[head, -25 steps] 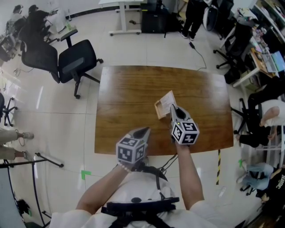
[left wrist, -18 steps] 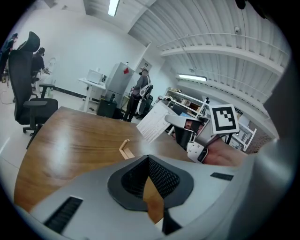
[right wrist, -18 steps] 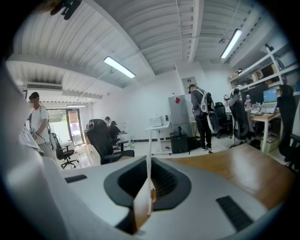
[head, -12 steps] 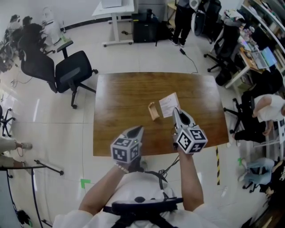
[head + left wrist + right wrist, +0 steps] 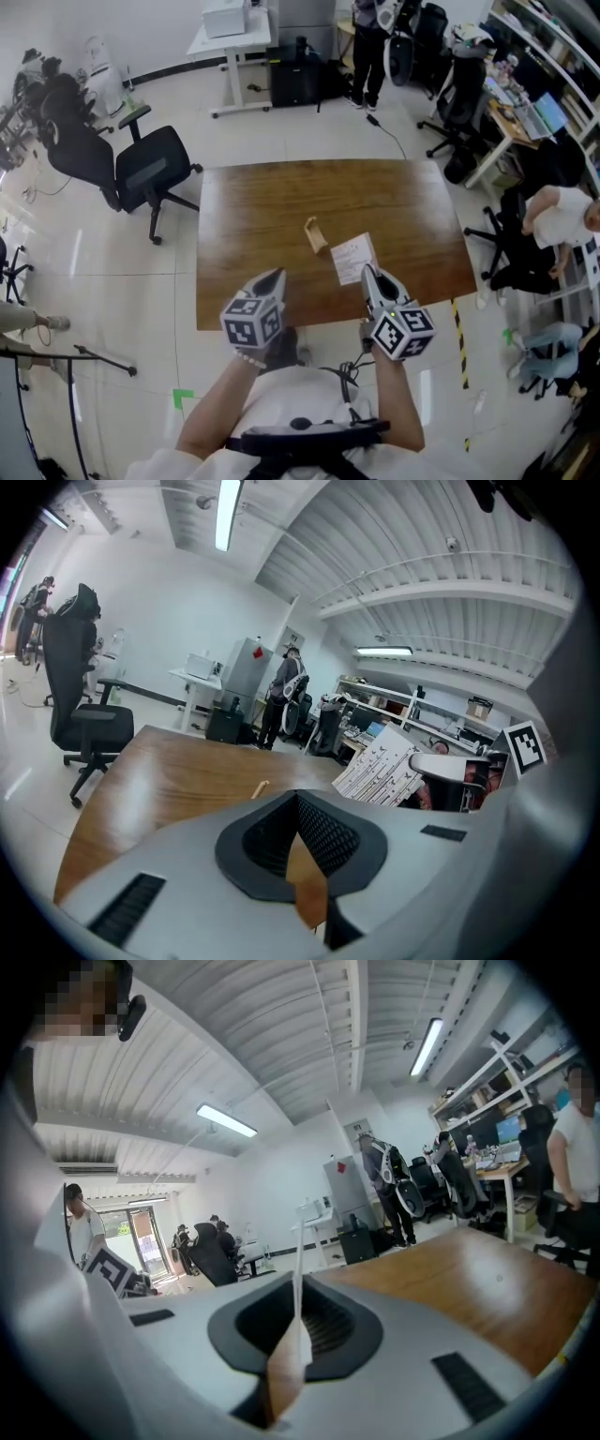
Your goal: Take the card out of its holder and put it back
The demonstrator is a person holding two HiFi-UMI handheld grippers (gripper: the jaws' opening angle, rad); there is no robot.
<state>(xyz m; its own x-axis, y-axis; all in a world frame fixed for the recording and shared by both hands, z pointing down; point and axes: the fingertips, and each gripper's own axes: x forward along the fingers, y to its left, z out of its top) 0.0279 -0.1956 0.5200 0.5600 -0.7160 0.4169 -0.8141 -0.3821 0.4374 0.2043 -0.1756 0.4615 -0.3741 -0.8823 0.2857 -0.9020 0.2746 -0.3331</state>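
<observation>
A small tan wooden card holder stands empty near the middle of the wooden table. My right gripper is shut on the near edge of a white printed card, which it holds clear of the holder, to its right and nearer to me. In the right gripper view the card shows edge-on between the closed jaws. The left gripper view shows the card and the holder further off. Over the table's front edge my left gripper hangs shut, with nothing in it.
Black office chairs stand left of the table. A white desk and a black box are at the back. A person sits at the right beside more chairs and desks. A cable runs over the floor behind the table.
The card was in the holder a second ago. My right gripper has drawn it out and carried it right and toward me. The left gripper barely moved.
</observation>
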